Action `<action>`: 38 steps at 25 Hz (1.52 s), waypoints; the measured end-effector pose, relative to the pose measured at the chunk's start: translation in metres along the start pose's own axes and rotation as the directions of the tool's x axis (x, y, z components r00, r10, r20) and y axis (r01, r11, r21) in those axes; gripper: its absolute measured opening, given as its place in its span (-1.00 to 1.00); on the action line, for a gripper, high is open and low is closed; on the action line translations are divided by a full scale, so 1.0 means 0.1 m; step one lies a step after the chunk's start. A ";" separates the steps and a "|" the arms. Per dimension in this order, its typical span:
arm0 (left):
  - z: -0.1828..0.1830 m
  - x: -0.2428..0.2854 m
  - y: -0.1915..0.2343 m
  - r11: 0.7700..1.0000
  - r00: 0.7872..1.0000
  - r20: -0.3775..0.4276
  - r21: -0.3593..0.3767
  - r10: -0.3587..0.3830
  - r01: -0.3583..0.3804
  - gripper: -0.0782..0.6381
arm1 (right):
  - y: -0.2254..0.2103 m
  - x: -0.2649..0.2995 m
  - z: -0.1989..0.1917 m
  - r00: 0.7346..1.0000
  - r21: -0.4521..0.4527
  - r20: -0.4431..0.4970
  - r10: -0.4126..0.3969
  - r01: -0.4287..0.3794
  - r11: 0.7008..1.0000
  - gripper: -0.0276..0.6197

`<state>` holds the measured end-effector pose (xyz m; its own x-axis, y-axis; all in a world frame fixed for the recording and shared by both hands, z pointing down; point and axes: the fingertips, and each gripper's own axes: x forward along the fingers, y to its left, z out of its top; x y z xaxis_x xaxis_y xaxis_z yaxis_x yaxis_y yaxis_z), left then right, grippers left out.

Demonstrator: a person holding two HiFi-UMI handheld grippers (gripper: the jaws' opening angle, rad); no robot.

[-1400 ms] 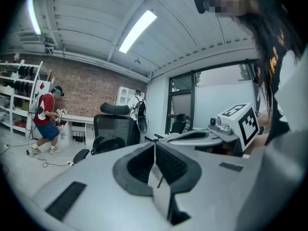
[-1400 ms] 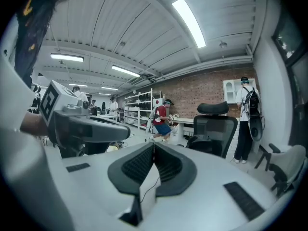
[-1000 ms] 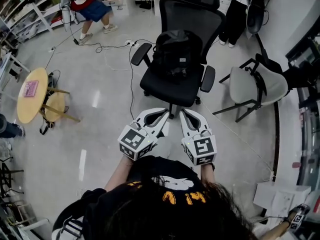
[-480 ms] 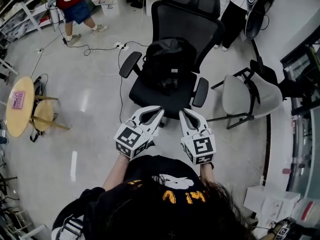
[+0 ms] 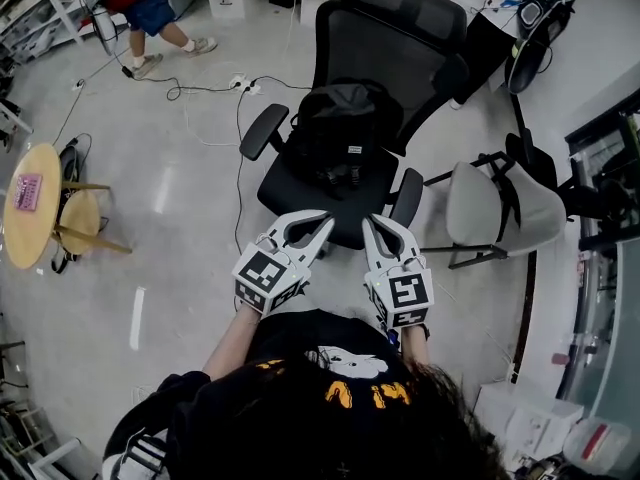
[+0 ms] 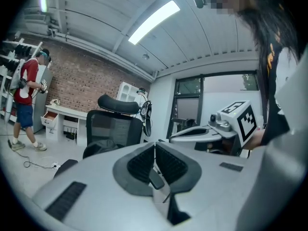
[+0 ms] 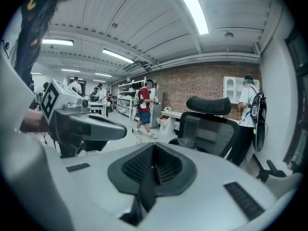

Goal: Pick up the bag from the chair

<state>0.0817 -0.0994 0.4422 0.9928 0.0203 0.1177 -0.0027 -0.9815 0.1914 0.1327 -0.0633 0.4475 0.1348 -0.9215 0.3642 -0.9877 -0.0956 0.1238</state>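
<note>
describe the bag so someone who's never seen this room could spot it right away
Find the black high-backed office chair in the middle of the floor, straight ahead of the person. The bag sits on its seat, leaning back against the backrest. It is a soft, rounded black backpack with a small white label on its front, which sets it apart from the chair's flat black mesh and from the pale grey chair alongside.

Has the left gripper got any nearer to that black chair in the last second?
Yes. The left gripper has gone forward: its tips now overlap the front edge of the chair, having stopped short of it before.
</note>
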 end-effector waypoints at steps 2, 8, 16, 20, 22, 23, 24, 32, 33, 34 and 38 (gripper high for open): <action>0.00 0.00 0.04 1.000 1.000 -0.001 -0.004 0.003 -0.003 -0.76 | -0.01 0.06 -0.01 1.000 -0.002 -0.011 0.006 -0.006 1.000 -0.91; 0.00 -0.01 0.17 0.998 0.999 0.002 -0.025 0.050 -0.050 -0.76 | -0.01 0.24 0.01 0.999 -0.006 -0.020 0.050 -0.050 0.999 -0.91; 0.00 -0.03 0.43 0.990 0.990 -0.005 -0.029 0.139 -0.139 -0.76 | -0.06 0.61 0.06 0.992 -0.021 -0.006 0.125 -0.125 0.992 -0.90; 0.05 0.08 0.55 0.979 0.980 -0.005 -0.031 0.200 -0.200 -0.76 | -0.27 0.78 0.07 0.986 -0.034 -0.004 0.166 -0.166 0.986 -0.90; 0.07 0.17 0.65 0.970 0.971 -0.005 -0.035 0.239 -0.239 -0.76 | -0.43 0.90 0.07 0.983 -0.045 -0.008 0.183 -0.183 0.982 -0.90; 0.09 0.22 0.70 0.966 0.967 -0.004 -0.039 0.256 -0.256 -0.76 | -0.52 0.97 0.07 0.982 -0.052 -0.012 0.189 -0.189 0.981 -0.90; 0.11 0.28 0.74 0.962 0.963 -0.001 -0.043 0.270 -0.270 -0.76 | -0.62 1.04 0.07 0.981 -0.060 -0.018 0.195 -0.196 0.979 -0.90; 0.27 0.75 1.04 0.927 0.927 0.020 -0.047 0.374 -0.372 -0.76 | -1.45 1.58 0.03 0.971 -0.155 -0.049 0.234 -0.239 0.959 -0.90; 0.28 0.79 1.08 0.923 0.924 0.020 -0.049 0.383 -0.381 -0.76 | -1.54 1.65 0.02 0.970 -0.167 -0.057 0.238 -0.244 0.955 -0.90; 0.29 0.84 1.12 0.919 0.920 0.018 -0.050 0.392 -0.391 -0.76 | -1.63 1.74 0.01 0.968 -0.179 -0.066 0.243 -0.251 0.951 -0.89; 0.36 0.97 1.30 0.903 0.903 0.016 -0.047 0.429 -0.428 -0.76 | -1.90 2.14 -0.04 0.955 -0.220 -0.111 0.277 -0.295 0.930 -0.70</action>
<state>0.1825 -0.2320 0.4431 0.8974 -0.4061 0.1726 -0.4331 -0.8856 0.1677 0.3499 -0.2409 0.5059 -0.1358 -0.8644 0.4841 -0.9409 0.2656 0.2103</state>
